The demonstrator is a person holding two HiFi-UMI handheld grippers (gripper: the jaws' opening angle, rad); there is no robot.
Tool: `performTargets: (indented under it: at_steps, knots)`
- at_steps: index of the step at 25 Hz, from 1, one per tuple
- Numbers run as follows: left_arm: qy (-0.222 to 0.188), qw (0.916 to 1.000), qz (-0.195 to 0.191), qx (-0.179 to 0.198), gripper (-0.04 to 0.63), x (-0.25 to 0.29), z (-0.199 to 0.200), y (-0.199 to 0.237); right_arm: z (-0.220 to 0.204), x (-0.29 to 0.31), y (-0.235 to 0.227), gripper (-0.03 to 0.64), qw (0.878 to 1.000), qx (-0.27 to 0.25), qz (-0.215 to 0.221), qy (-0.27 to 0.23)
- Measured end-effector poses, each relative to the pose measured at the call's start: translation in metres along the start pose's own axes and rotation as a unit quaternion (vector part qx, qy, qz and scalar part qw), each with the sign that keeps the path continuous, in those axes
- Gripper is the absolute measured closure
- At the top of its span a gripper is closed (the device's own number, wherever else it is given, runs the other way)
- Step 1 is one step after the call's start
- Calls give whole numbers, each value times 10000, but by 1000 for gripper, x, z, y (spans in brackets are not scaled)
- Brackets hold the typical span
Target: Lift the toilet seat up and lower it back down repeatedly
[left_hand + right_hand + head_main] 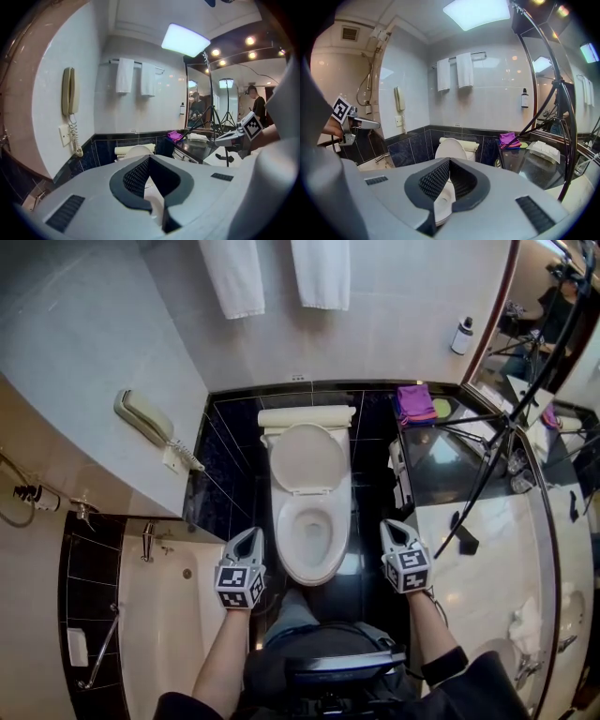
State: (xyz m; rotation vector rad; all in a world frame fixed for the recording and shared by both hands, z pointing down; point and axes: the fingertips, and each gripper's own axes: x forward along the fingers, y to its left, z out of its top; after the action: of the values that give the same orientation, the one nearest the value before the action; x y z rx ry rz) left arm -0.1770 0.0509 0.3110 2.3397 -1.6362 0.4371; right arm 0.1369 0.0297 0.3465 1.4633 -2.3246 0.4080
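The white toilet (312, 521) stands in the middle of the head view, its lid (307, 457) raised against the tank (306, 416) and its seat (285, 538) down on the bowl. My left gripper (250, 534) hovers beside the bowl's left edge and my right gripper (391, 526) beside its right edge; neither touches the toilet. Both are shut with nothing in them. In the left gripper view the closed jaws (150, 158) point toward the lid (138, 151). The right gripper view shows its closed jaws (449, 161) over the lid (451, 149) and seat (440, 208).
A wall phone (145, 418) hangs at the left above a bathtub (164, 615). Two white towels (234, 273) hang behind the toilet. At the right, a glass counter (450, 465) carries a purple cloth (413, 401); a black tripod (497, 451) leans over it.
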Motion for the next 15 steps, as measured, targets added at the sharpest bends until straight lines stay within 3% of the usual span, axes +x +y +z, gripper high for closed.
performTargets:
  at_steps: [15]
  knots:
    - [13,9998,129,173,595,-8,-10,-2,-16,12,8,595,9998,-38,116,184]
